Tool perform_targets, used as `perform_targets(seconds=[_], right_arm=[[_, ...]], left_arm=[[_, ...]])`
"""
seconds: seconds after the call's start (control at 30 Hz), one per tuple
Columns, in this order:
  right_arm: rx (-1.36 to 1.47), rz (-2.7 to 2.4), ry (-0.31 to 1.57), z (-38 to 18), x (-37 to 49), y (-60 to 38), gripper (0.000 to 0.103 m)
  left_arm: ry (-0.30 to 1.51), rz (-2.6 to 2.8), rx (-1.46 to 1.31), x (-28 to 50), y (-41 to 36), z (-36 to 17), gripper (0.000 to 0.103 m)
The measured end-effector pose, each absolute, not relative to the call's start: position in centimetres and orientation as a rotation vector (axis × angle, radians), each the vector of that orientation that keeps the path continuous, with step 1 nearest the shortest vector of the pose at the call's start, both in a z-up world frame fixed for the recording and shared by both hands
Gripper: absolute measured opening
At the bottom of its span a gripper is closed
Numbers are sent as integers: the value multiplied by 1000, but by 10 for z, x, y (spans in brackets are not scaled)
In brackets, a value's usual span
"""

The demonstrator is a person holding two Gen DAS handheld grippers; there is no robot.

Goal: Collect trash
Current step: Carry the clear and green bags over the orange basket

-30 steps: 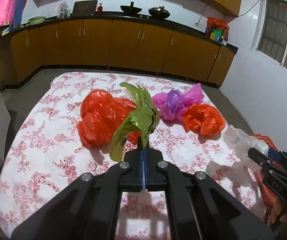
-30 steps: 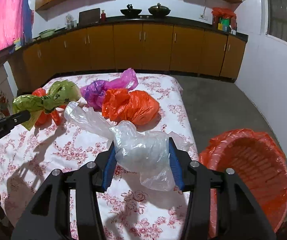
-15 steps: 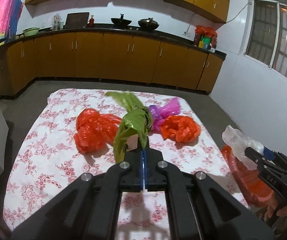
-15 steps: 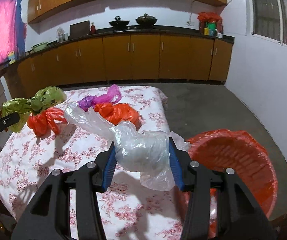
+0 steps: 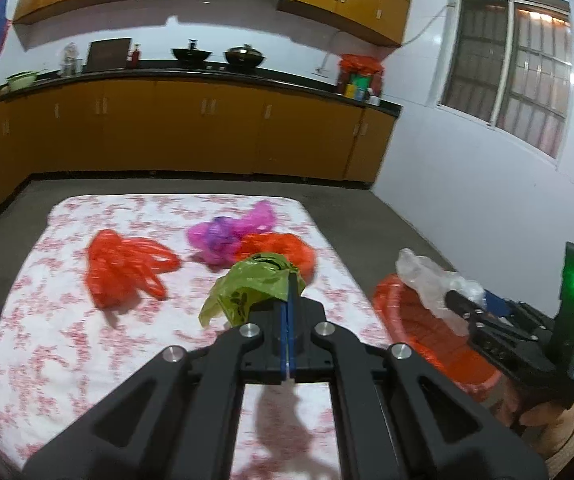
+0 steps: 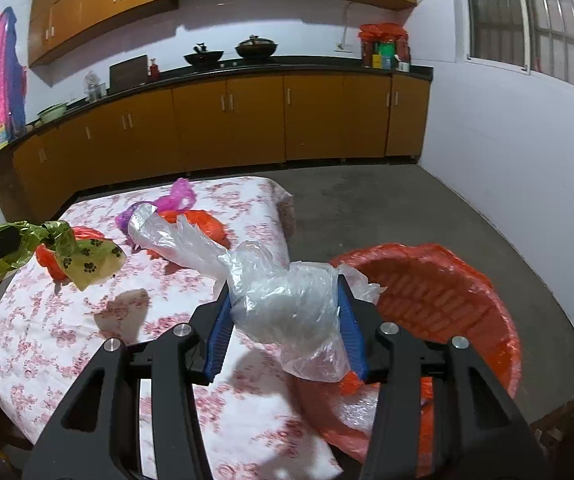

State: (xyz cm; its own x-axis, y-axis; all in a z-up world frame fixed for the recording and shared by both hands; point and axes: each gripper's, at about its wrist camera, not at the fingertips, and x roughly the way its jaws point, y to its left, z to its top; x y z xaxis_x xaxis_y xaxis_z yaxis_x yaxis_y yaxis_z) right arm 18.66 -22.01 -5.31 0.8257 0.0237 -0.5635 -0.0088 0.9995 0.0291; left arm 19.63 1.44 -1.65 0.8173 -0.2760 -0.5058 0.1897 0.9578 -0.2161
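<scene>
My left gripper (image 5: pixel 291 280) is shut on a crumpled green plastic bag (image 5: pixel 247 290), held above the flowered table (image 5: pixel 47 320). The same green bag (image 6: pixel 87 258) with black paw prints hangs at the left in the right wrist view. My right gripper (image 6: pixel 285 300) is shut on a clear plastic bag (image 6: pixel 287 304), beside the rim of an orange basket (image 6: pixel 467 300). That clear bag (image 5: pixel 427 280) hangs over the orange basket (image 5: pixel 407 328) in the left wrist view. On the table lie two orange bags (image 5: pixel 123 264) (image 5: pixel 283 246) and a purple bag (image 5: pixel 223 234).
The orange basket stands off the table's right edge, lined with orange plastic. Yellow-brown cabinets (image 5: pixel 187 128) with pots on the counter run along the back wall. Grey floor (image 6: pixel 387 208) lies between table and white wall. A hand (image 5: pixel 559 432) holds the right gripper's handle.
Both grippers have risen and drawn back to the right with their bags. The clear bag went from over the table to the basket's rim. The table and its bags look farther away.
</scene>
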Motion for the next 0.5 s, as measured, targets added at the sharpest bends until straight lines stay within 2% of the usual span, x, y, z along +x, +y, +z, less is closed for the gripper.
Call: perform_targets(seconds=[0.5], right_arm=[[108,-174,601,-50,164,-311,49]], left_arm=[[549,-514,-137,203,-101,13,2]])
